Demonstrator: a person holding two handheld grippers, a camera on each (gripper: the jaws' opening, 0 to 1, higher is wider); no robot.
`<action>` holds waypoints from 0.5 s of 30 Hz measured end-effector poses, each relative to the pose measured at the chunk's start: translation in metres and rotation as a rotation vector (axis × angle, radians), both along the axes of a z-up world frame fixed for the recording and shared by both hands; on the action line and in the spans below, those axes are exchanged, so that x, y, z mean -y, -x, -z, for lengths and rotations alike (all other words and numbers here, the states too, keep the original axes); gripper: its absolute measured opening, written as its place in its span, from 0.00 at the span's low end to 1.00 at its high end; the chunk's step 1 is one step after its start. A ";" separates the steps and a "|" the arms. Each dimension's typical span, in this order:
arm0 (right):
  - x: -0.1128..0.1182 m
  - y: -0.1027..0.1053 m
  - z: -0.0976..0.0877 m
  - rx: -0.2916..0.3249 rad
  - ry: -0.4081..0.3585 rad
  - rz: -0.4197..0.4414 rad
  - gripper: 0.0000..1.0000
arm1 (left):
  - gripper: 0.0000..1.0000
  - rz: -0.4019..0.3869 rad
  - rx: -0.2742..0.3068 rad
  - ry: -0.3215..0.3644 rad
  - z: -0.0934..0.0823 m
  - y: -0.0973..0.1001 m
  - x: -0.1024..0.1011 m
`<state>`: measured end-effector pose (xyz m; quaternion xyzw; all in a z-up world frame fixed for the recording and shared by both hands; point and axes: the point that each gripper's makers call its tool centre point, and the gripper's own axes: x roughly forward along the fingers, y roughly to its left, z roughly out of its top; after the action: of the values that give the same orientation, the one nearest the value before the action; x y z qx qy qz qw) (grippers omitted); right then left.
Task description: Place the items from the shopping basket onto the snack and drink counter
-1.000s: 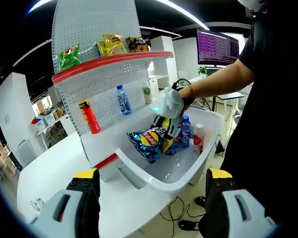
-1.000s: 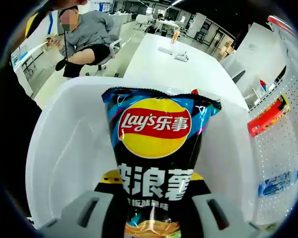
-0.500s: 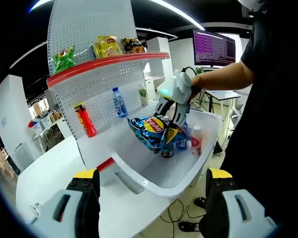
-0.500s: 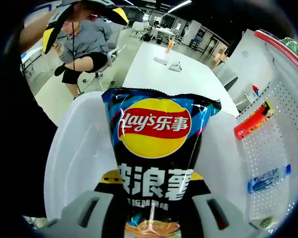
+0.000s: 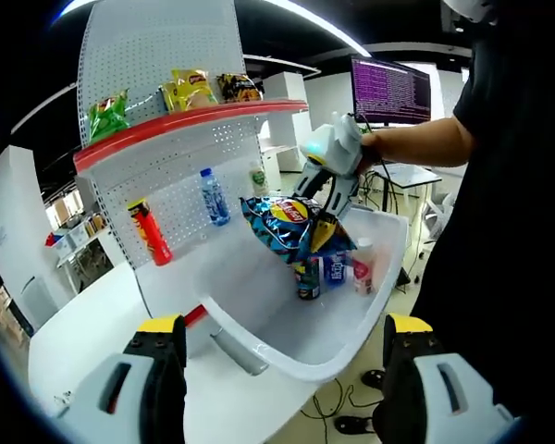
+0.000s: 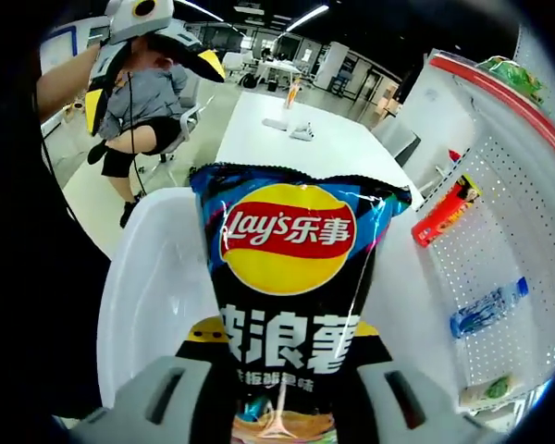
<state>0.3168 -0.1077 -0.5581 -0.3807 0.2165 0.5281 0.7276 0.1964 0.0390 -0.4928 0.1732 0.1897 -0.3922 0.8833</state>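
Note:
My right gripper point(image 6: 282, 407) is shut on a black and blue Lay's chip bag point(image 6: 291, 268), which stands upright between its jaws. In the left gripper view the right gripper point(image 5: 326, 190) holds that chip bag point(image 5: 291, 225) in the air above the white shopping basket point(image 5: 347, 338). Three drinks stand in the basket: a dark can point(image 5: 305, 277), a blue bottle point(image 5: 335, 268) and a white bottle with a red label point(image 5: 363, 266). My left gripper point(image 5: 285, 326) is open and empty, near the basket's front rim. The counter's lower shelf point(image 5: 190, 259) lies behind the basket.
The red-edged upper shelf point(image 5: 166, 120) carries green, yellow and dark chip bags. A red tube point(image 5: 150, 233), a water bottle point(image 5: 211, 196) and a small bottle point(image 5: 257, 178) stand on the lower shelf. A person sits beyond the basket rim point(image 6: 134, 277), near a white table point(image 6: 296, 143).
My right gripper has lifted the chip bag up out of the basket, uncovering the dark can beneath. The left gripper stays open and has only drifted slightly.

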 end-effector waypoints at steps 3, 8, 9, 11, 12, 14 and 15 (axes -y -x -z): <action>0.011 -0.005 -0.008 0.014 -0.015 0.039 0.36 | 0.88 0.016 0.008 0.007 -0.002 -0.004 0.006; 0.030 -0.011 -0.012 0.030 -0.022 0.086 0.36 | 0.88 0.044 0.006 0.005 0.000 -0.009 0.015; 0.033 -0.012 -0.011 0.033 -0.017 0.095 0.36 | 0.88 0.049 0.004 0.005 0.000 -0.010 0.017; 0.040 -0.013 -0.011 0.029 -0.013 0.108 0.36 | 0.88 0.059 0.003 0.003 0.000 -0.011 0.020; 0.043 -0.013 -0.012 0.028 -0.017 0.117 0.36 | 0.88 0.064 0.003 0.001 -0.001 -0.013 0.021; 0.050 -0.013 -0.012 0.035 -0.018 0.131 0.36 | 0.88 0.073 0.006 -0.002 -0.002 -0.015 0.023; 0.054 -0.013 -0.013 0.039 -0.013 0.138 0.36 | 0.88 0.077 0.007 -0.002 -0.003 -0.016 0.025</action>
<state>0.3301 -0.1612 -0.5455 -0.3704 0.2247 0.4707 0.7686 0.2122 0.0142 -0.4895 0.1826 0.1799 -0.4253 0.8680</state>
